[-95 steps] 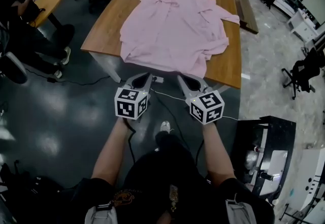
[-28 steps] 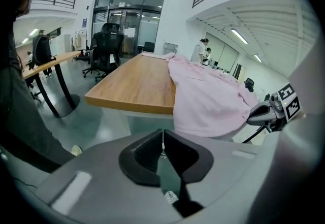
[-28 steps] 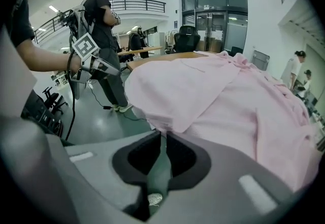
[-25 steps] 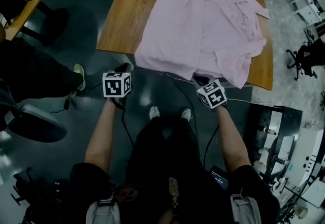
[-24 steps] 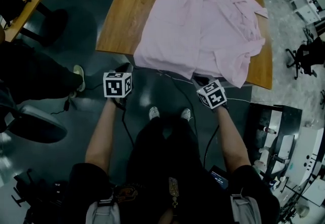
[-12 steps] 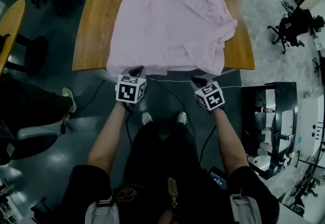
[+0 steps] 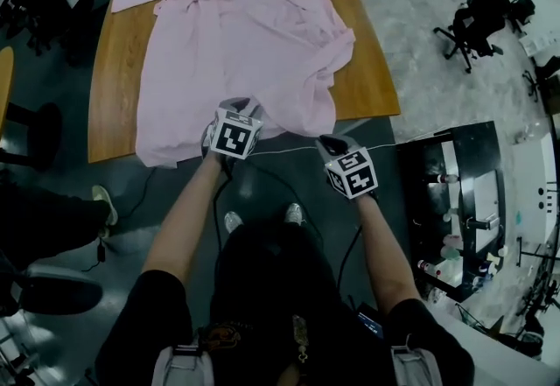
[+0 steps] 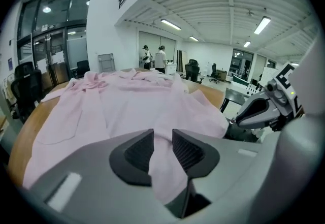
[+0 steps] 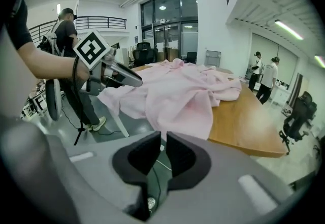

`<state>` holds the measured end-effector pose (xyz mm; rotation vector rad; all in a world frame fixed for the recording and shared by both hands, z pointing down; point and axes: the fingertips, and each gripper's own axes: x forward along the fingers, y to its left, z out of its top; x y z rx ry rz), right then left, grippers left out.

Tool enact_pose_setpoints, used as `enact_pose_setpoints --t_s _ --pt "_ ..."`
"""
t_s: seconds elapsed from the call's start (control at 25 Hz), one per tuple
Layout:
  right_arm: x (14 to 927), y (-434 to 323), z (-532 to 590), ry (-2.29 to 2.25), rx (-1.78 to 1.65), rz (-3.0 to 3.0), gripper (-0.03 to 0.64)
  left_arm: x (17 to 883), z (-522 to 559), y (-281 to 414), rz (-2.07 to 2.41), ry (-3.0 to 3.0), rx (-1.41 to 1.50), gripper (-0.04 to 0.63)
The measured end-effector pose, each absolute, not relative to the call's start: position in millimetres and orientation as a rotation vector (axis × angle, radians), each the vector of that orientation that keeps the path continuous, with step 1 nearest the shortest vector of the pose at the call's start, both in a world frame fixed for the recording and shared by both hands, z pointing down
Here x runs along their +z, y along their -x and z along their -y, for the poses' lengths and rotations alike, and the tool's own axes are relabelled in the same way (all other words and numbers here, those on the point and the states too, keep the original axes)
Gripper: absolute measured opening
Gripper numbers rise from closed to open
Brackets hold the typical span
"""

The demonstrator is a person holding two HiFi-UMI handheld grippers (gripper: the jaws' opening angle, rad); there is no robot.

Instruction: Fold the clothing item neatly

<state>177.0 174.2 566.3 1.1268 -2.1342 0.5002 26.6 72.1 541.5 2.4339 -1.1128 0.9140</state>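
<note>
Head view is showing somebody's light shoe (image 7: 102,200) resting at the far left on the dark floor (image 7: 131,235). Next to it, a wooden table (image 7: 114,95) is standing. A pink shirt (image 7: 245,34) is lying spread over the table, with its collar at the far end. One sleeve is sticking out toward the far left corner. The shirt's near edge is hanging down over the table's near side.

The left gripper (image 7: 241,106) is reaching up to that hanging edge, near its middle. In the left gripper view, its jaws have just been opening. They are standing apart now. A flap of the pink cloth is lying between them, but the pads are not squeezing it.

A thin white cable (image 7: 289,148) is running across the floor between the two grippers.

The right gripper (image 7: 331,144) is hanging just beside the shirt's near right corner, off the table's edge. In the right gripper view, its jaws are pressing almost together, with only a thin slit between them. Nothing is sitting in that slit. The shirt is hanging past the tips.

Further right, a black cart (image 7: 437,192) is standing on the pale floor. Black office chairs (image 7: 477,21) are sitting at the far right.
</note>
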Motion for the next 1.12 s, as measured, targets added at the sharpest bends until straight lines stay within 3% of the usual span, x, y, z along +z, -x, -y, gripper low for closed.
enact_pose_setpoints --t_s 0.2,0.32,0.36,0.4,0.44,0.48,1.12 --pt "565.3 -207.7 -160.3 -1.194 0.527 2.151 0.026 552.1 -35.6 -56.2 1.116 -2.41 1.017 0.195" --pt "570.8 -222.3 -157.1 -1.219 0.547 2.149 0.026 571.0 -33.2 -64.3 1.087 -2.341 1.121 0.201" --pt "572.3 -226.3 -155.7 -1.227 0.552 2.146 0.026 575.3 -31.9 -64.1 1.099 -2.32 1.146 0.192" --pt "573.2 -229.7 -153.6 -1.234 0.555 2.144 0.026 577.1 -30.2 -62.7 1.124 -2.304 1.159 0.137" --pt "573.4 -232.4 -150.9 -1.237 0.556 2.145 0.026 577.2 -30.0 -60.9 1.145 -2.288 1.162 0.033" --pt "573.1 -234.2 -148.3 -1.235 0.556 2.149 0.026 576.3 -32.3 -59.4 1.154 -2.275 1.157 0.011" --pt "570.5 -212.8 -130.3 -1.033 0.437 2.198 0.026 555.8 -121.8 41.0 1.497 -2.012 0.989 0.008"
